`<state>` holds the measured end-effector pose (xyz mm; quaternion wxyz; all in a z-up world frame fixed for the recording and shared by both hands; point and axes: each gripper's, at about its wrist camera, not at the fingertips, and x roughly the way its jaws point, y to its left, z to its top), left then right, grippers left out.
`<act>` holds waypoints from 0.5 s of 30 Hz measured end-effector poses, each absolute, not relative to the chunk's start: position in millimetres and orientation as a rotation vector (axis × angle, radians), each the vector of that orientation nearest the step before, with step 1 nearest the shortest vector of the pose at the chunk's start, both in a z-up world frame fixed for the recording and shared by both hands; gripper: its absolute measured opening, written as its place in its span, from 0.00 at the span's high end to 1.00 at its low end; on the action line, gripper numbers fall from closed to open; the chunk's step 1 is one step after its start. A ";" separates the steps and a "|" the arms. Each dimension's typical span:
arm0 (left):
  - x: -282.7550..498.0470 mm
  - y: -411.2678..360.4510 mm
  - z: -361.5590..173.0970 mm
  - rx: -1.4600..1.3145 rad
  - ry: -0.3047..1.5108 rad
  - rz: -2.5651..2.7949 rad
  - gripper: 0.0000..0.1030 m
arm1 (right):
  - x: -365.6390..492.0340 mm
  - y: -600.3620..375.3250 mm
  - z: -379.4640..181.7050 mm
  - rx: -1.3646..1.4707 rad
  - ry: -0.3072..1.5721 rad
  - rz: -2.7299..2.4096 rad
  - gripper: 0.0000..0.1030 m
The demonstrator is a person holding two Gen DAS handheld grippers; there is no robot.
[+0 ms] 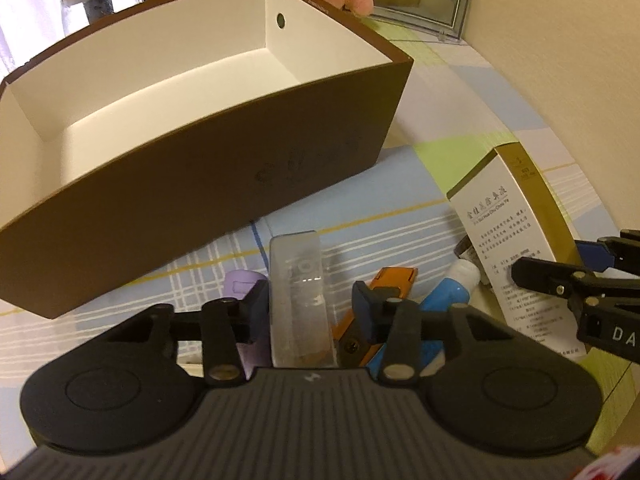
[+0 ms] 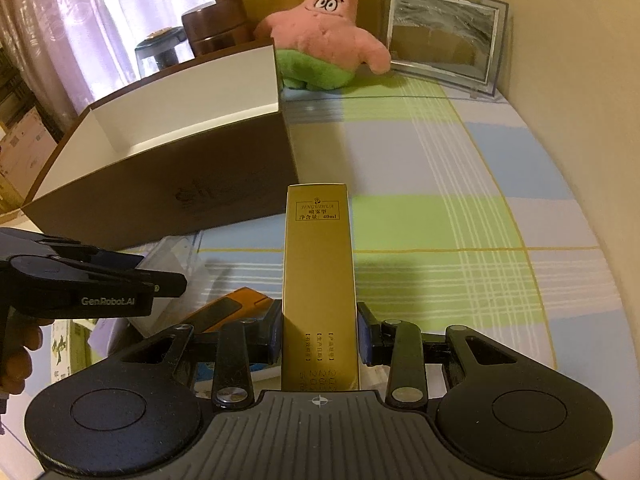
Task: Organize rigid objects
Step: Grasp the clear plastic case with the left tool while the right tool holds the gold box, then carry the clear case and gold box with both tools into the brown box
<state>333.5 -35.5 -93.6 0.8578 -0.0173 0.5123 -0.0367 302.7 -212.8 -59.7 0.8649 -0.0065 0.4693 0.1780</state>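
Note:
A brown box (image 1: 208, 208) with a bare white inside stands on the checked cloth, also in the right wrist view (image 2: 168, 192). In front of it lie a clear plastic case (image 1: 298, 280), a purple item (image 1: 244, 284), an orange utility knife (image 1: 394, 278) and a blue-and-white tube (image 1: 448, 292). My left gripper (image 1: 310, 308) straddles the clear case: the left pad is against it, the right pad stands a little off. My right gripper (image 2: 320, 334) is shut on a tall gold-and-white carton (image 2: 318, 264), which stands beside the pile (image 1: 500, 220).
A pink star plush (image 2: 328, 32), a framed picture (image 2: 444, 48), a wooden jar (image 2: 216, 24) and a glass jar (image 2: 160, 52) line the back. A wall runs along the right. The checked cloth (image 2: 460, 200) stretches right of the carton. A hand (image 2: 16, 356) holds the left gripper (image 2: 160, 276).

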 end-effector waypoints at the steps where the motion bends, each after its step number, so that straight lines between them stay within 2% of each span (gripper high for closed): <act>1: 334.8 -36.2 -95.8 -0.035 1.082 -0.077 0.67 | 303.3 -213.3 -60.1 -0.011 0.986 0.372 0.68; 4: 337.2 -37.2 -101.2 -0.035 1.098 -0.078 0.74 | 305.4 -213.8 -61.5 -0.005 0.992 0.369 0.68; 15: 327.7 -30.6 -87.3 -0.041 1.032 -0.072 0.74 | 308.3 -212.4 -59.2 0.004 0.992 0.387 0.68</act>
